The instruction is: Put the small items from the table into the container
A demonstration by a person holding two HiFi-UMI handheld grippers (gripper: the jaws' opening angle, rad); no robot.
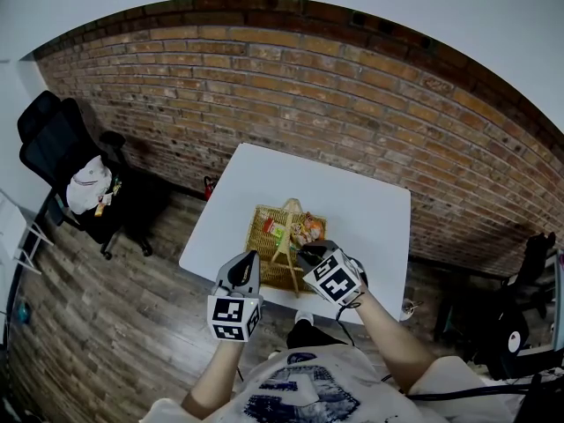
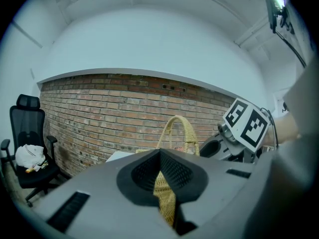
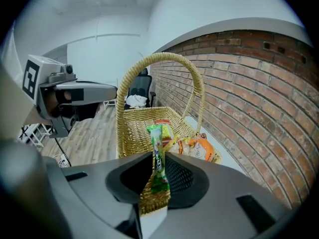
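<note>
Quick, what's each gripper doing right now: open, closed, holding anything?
Left gripper: closed on the wicker basket rim.
Right gripper: closed on a green snack packet.

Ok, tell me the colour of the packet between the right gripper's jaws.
The packet is bright green with small white markings. It shows best in the right gripper view.

The basket [image 1: 262,234] is coarse, matt woven wicker — the packet [image 3: 158,159] glossy plastic film — the table [image 1: 370,210] smooth, matt white.
</note>
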